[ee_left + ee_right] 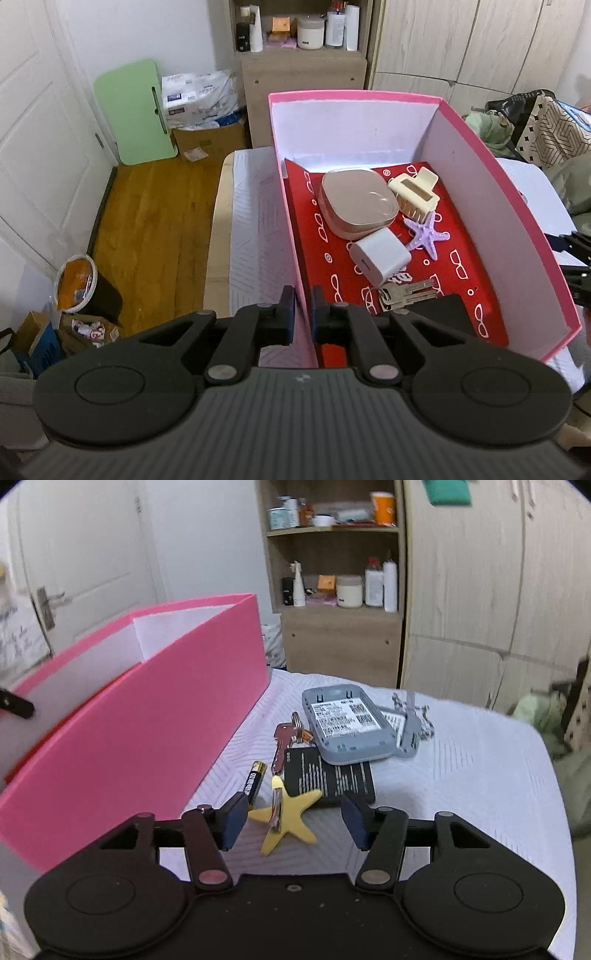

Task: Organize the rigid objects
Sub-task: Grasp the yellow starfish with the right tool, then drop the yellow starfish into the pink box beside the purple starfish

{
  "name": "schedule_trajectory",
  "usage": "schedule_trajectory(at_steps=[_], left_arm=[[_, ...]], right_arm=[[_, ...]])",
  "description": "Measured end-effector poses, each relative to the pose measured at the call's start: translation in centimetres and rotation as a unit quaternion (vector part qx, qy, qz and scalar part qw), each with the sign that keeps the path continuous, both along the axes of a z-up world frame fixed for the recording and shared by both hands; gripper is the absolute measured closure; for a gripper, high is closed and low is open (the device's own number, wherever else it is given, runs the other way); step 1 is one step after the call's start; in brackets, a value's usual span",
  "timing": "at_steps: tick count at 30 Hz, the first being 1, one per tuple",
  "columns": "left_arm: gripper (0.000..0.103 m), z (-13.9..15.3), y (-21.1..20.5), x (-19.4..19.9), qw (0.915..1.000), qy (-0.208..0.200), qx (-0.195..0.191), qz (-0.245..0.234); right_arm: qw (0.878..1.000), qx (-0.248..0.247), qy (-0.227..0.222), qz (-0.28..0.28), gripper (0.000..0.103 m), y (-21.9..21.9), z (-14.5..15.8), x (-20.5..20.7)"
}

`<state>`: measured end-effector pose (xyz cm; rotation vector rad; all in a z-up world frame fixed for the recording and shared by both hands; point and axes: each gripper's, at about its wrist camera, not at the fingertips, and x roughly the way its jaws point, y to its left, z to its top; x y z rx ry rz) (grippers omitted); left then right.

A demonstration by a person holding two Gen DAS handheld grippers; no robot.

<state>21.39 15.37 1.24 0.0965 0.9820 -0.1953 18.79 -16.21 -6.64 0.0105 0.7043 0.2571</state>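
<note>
My left gripper (pixel 303 308) is shut on the near left wall of the pink box (pixel 517 206). Inside lie a beige case (pixel 356 201), a cream hair claw (pixel 415 192), a purple starfish (pixel 424 232), a white charger (pixel 380 256), silver keys (pixel 406 293) and a black flat object (pixel 439 314). My right gripper (pixel 291 821) is open above the table, its fingers either side of a yellow starfish clip (pixel 288 821). Beyond it lie an AA battery (pixel 255 781), a black battery pack (pixel 328 779), a red key (pixel 282 746) and a grey device (pixel 347 723).
The box (pixel 147 720) stands left of the right gripper on a white-covered table (pixel 461 775). A shelf unit (pixel 332 590) and wardrobe stand behind. Wood floor, a bin (pixel 85 288) and cardboard boxes lie left of the table. Bags sit at the far right.
</note>
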Motion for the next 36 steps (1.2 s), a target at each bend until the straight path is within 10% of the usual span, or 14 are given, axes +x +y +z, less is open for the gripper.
schedule_trajectory(at_steps=[4, 6, 13, 31, 36], left_arm=[[0.096, -0.2, -0.9, 0.1, 0.9997, -0.006, 0.023, 0.000], [0.097, -0.3, -1.0, 0.2, 0.9995, -0.008, 0.030, 0.002], [0.097, -0.4, -1.2, 0.6, 0.9991, -0.008, 0.040, 0.007], [0.098, -0.4, -1.0, 0.2, 0.9992, -0.016, 0.030, 0.022], [0.098, -0.5, -1.3, 0.1, 0.9987, -0.023, 0.032, 0.033]], right_arm=[[1.000, 0.003, -0.001, 0.000, 0.041, 0.3, -1.0, 0.7], [1.000, -0.011, -0.017, 0.009, 0.070, 0.5, -1.0, 0.4], [1.000, 0.018, -0.018, 0.005, 0.085, -0.8, 0.3, -0.4], [0.984, 0.097, -0.109, 0.106, 0.085, 0.6, 11.1, -3.6], [0.978, 0.043, -0.088, 0.184, 0.085, 5.4, 12.4, -2.2]])
